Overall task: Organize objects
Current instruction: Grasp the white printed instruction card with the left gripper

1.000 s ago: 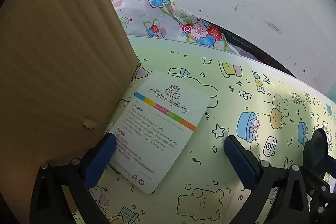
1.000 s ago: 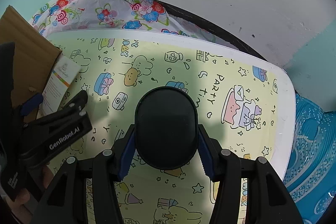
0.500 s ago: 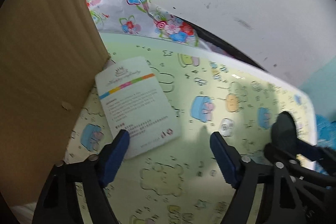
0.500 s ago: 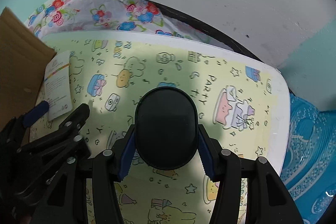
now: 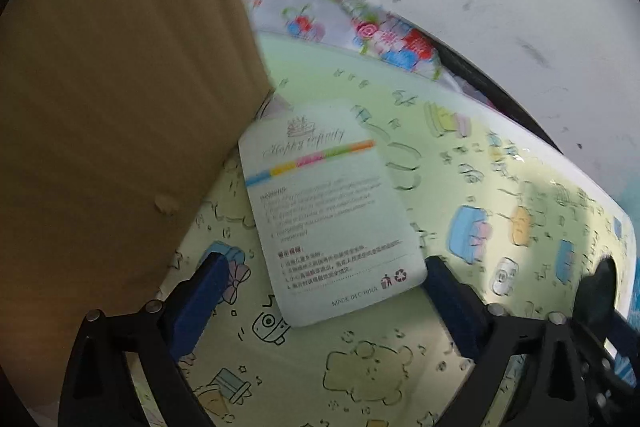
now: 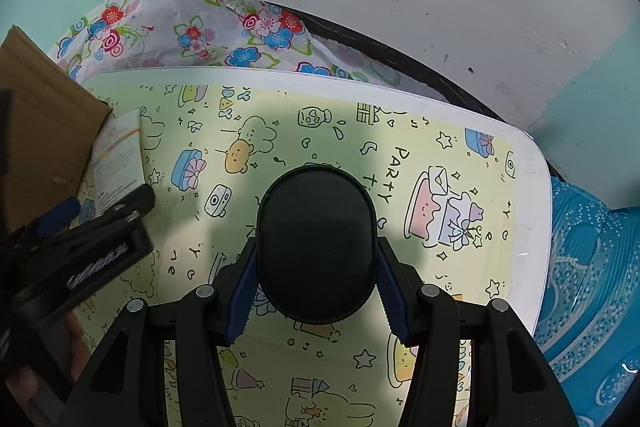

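1. The left gripper (image 5: 320,291) is holding its jaws wide apart, the near edge of the white printed card (image 5: 328,211) lying flat between them, not yet pinched.
2. The right gripper (image 6: 316,291) is clamping a dark oval object (image 6: 316,247) between its blue pads (image 6: 240,291).
3. The card is touching the cardboard box (image 5: 112,131) at its ten o'clock corner.
4. Both are resting on the cartoon-printed tabletop (image 6: 400,131), with flowered cloth (image 6: 192,23) at twelve o'clock behind.
5. Judging progress: the oval object is picked up but unplaced, the card is ungrasped; most sorting seems left.
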